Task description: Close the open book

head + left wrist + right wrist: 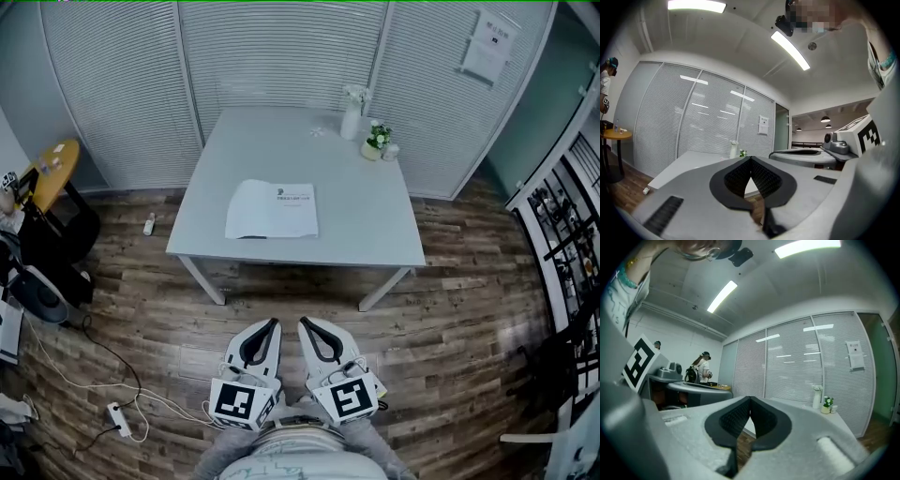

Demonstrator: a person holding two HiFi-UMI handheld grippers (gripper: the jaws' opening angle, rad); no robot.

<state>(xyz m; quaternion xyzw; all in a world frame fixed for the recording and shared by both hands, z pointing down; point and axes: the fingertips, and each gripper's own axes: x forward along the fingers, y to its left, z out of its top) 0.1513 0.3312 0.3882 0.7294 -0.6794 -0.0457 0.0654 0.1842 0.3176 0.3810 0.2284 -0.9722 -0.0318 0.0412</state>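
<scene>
Grey left tool [751,159] and right tool [750,399] closed, empty.

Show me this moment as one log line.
left gripper: shut, empty | right gripper: shut, empty | book: open, flat on table, untouched | grippers: short of table

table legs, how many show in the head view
2: the front left leg under the near left corner, the front right leg under the near right corner. Any back legs are hidden beneath the tabletop.
</scene>
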